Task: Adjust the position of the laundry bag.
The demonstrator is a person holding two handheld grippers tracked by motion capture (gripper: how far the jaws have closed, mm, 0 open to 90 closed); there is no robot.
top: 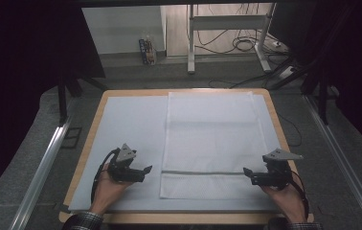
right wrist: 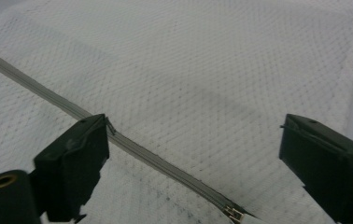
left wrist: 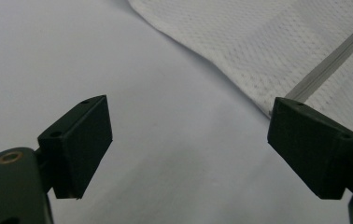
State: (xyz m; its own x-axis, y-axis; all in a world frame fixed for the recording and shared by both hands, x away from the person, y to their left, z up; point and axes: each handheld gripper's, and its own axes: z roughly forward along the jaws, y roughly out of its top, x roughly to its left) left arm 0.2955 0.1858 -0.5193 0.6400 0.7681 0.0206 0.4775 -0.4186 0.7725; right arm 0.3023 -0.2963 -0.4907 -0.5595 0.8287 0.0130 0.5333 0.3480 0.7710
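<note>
We see, nearest us, a wooden table covered by a pale sheet, its near edge running between our two sleeves. On the sheet lies a white mesh laundry bag, right of centre, flat and spread out. Past the far edge are a grey floor, a metal desk frame with loose cables, and a small carton by the wall. Rails run along both sides of the table.

The bag's long axis runs from our side away toward the far edge. Its grey zipper crosses the short way, near the end closest to us, and the right gripper view shows the zipper pull at that gripper's end.

Our left hand rests on the sheet and holds the left gripper level, pointing right toward the bag's left edge, just short of it. Its jaws stand spread with nothing between them.

Our right hand holds the right gripper level, pointing left, with its tips over the bag's right edge at the zipper. Its jaws are spread as well, astride the zipper end and mesh, pinching nothing.
</note>
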